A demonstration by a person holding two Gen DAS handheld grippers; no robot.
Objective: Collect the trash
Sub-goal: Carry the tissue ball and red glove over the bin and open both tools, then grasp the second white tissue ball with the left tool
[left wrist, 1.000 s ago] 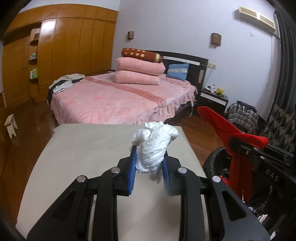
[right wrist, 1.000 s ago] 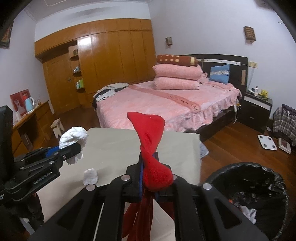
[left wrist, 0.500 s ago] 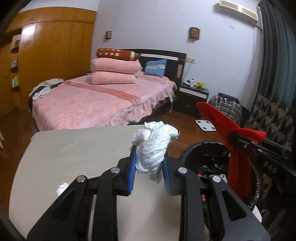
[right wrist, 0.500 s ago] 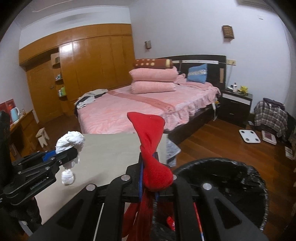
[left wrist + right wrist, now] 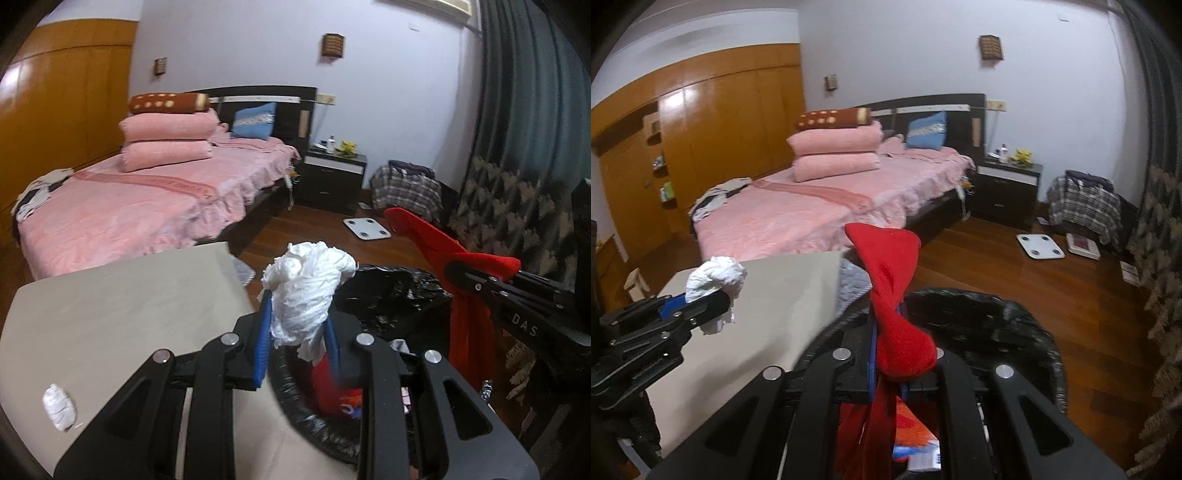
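The left gripper (image 5: 298, 345) clamps its jaws on a crumpled white paper wad (image 5: 306, 291) at frame centre. The right gripper (image 5: 888, 373) pinches a red cloth (image 5: 894, 291) above the black-lined trash bin (image 5: 1015, 325), lower right.

Bin mouth (image 5: 1015, 325) open below both grippers; table edge (image 5: 827, 295) crowds left side; floor beyond clear.

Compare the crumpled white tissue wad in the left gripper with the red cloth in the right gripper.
The crumpled white tissue wad is bunched and compact; the red cloth is long, hanging below its gripper. The wad spreads the left gripper somewhat; the cloth sits in the nearly shut right gripper. Both are pinched near the black-lined trash bin.
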